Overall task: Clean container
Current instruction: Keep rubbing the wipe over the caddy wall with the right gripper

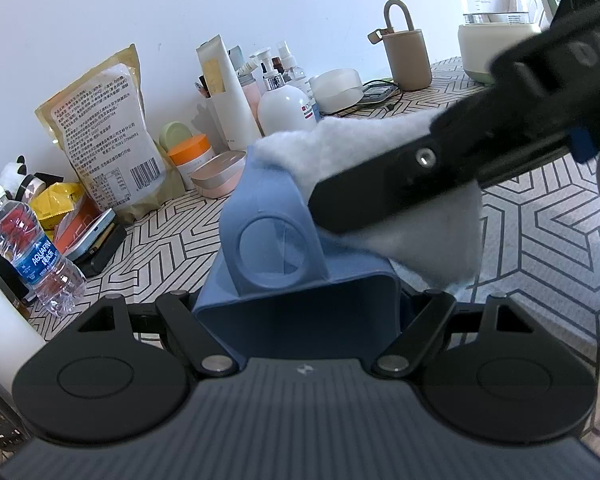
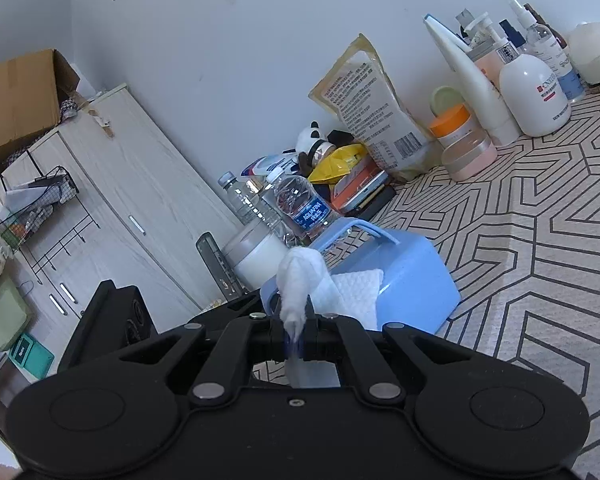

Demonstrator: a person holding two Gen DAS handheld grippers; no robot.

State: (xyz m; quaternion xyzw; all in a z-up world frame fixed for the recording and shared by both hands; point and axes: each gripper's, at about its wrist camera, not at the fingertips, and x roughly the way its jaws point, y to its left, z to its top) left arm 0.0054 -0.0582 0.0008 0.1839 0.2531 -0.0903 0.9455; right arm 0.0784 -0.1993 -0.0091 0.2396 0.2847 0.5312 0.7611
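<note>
A blue plastic container with a round recess on its side is held between the fingers of my left gripper, just above the patterned table. My right gripper is shut on a white cloth and presses it against the container. In the left wrist view the right gripper's black body comes in from the upper right with the cloth lying over the container's top edge.
The back of the table holds an Aquafina water bottle, a food bag, cream jars, lotion bottles, a beige container and a glass kettle. A wooden cabinet stands left of the table.
</note>
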